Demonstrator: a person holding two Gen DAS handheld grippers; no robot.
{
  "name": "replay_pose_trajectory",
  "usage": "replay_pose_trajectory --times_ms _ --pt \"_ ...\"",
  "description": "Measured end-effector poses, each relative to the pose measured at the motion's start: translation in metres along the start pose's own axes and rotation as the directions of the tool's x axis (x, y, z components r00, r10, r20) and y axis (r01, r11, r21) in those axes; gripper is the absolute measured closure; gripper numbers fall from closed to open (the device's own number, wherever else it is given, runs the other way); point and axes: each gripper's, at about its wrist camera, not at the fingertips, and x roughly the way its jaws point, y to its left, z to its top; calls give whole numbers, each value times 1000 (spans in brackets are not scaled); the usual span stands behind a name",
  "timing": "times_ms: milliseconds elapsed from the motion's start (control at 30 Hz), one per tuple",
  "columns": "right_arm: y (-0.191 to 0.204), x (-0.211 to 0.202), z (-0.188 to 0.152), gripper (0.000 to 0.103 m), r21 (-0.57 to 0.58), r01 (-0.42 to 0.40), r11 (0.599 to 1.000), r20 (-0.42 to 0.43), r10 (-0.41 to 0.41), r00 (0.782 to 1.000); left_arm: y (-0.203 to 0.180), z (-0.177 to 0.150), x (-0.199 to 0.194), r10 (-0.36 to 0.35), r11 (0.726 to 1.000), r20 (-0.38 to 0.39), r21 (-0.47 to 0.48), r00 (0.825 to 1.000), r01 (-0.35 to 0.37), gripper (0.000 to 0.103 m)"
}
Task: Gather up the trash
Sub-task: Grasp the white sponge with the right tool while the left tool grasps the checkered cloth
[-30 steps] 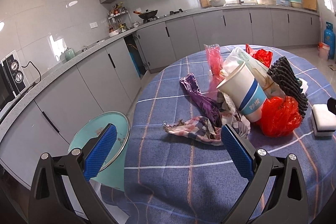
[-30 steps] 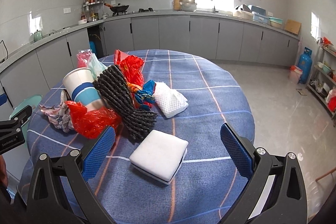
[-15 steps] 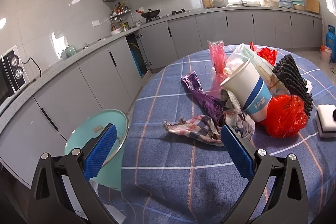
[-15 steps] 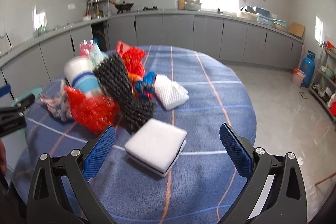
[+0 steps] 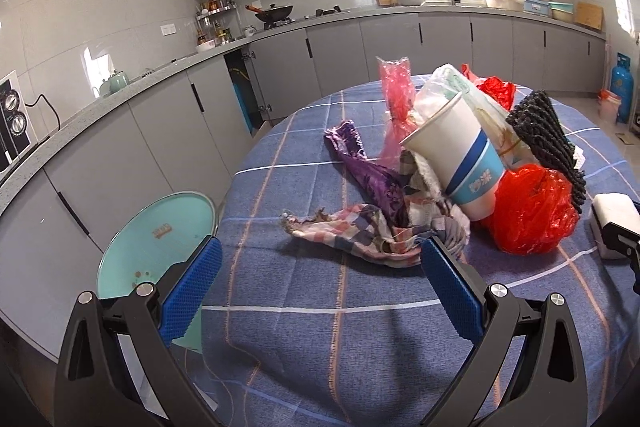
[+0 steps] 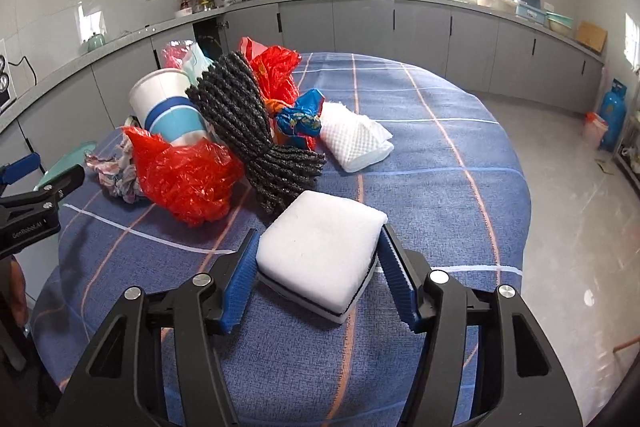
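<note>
A heap of trash lies on the round table with the blue checked cloth point(image 6: 440, 187): a paper cup point(image 6: 168, 107), a red plastic bag point(image 6: 188, 175), a dark knitted cloth point(image 6: 248, 131), a blue wrapper point(image 6: 300, 115) and a white mesh pad point(image 6: 352, 139). Nearer me lies a white sponge point(image 6: 320, 259). My right gripper point(image 6: 319, 235) straddles it; the jaws are closing and both blue pads meet its sides. My left gripper point(image 5: 320, 251) stands open above the table's near edge, just short of a plaid rag point(image 5: 360, 231) and a purple wrapper point(image 5: 368, 171).
A teal round stool point(image 5: 160, 231) stands left of the table below my left gripper. Grey kitchen cabinets run along the walls behind. A blue gas cylinder point(image 6: 612, 115) stands on the floor at far right. The table's right half holds only cloth.
My right gripper has sunk over the white sponge and its jaws have come in from wide open to the sponge's sides. The left gripper has hardly moved.
</note>
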Motion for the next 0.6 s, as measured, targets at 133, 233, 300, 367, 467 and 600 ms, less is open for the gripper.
replay_pose_trajectory --times_ms 133,233,300,367,467,600 --pt "3 -13 7 44 -18 20 1000 51 -19 999 -11 3 5 -17 999 -1 30 1000 17 6" --pt "4 -16 15 44 -25 38 999 81 -36 996 -20 5 15 -25 999 -18 42 1000 26 6" --pt "3 -16 19 44 -24 45 999 94 -43 995 -24 7 23 -39 998 -36 40 999 40 6" --pt "3 -14 22 44 -22 48 999 98 -46 994 -28 9 29 -54 998 -49 42 997 56 7" --pt "4 -10 23 44 -23 45 999 103 -42 994 -34 8 33 -80 995 -63 49 995 83 21" --pt "9 -10 25 44 -34 34 999 112 -30 993 -45 6 31 -159 984 -76 72 984 165 57"
